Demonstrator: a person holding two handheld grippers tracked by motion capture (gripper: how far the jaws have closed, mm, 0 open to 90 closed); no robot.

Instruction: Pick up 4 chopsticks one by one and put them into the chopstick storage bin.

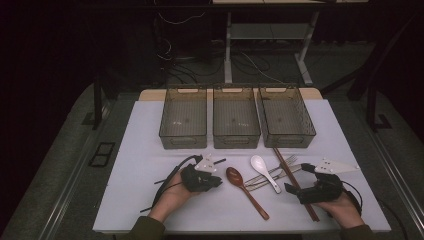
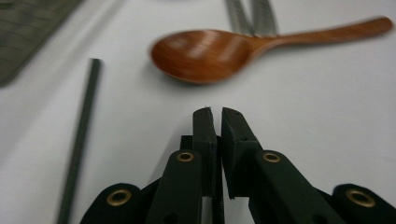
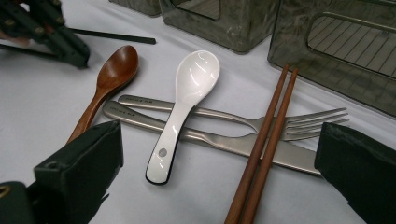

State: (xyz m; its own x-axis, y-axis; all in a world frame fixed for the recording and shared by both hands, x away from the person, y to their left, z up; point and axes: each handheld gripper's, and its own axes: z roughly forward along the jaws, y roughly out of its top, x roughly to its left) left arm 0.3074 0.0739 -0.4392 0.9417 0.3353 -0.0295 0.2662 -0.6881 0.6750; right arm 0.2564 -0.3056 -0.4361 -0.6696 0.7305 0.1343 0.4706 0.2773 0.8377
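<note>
Landmark for all places: the white spoon [image 1: 265, 171], lying bowl-up near the middle of the white table [image 1: 125, 200].

1. Black chopstick [image 2: 80, 140]. Lies flat on the table well to the left of the white spoon, beyond the wooden spoon, just beside the left gripper's jaws.
2. Left gripper [image 1: 216, 182]. Held in the person's left hand [image 1: 172, 197], left of the white spoon. Its jaws stand almost together, a thin slit between the tips, and nothing is between them. The tips point at the wooden spoon's bowl, short of it and apart.
3. Wooden spoon [image 1: 245, 189]. Just left of the white spoon, bowl up, handle running toward the person's edge of the table; it rests free on the table.
4. Steel fork [image 3: 261, 121] and steel knife [image 3: 224, 140]. Both lie under the white spoon's handle, crossing it, the fork tines pointing right.
5. Brown chopsticks [image 3: 264, 149]. A pair side by side, just right of the white spoon, laid across the fork and knife.
6. Right gripper [image 1: 299, 180]. Held in the right hand [image 1: 342, 207], right of the white spoon. Jaws spread wide, empty.
7. Three clear bins [image 1: 236, 117]. In a row behind the white spoon.
</note>
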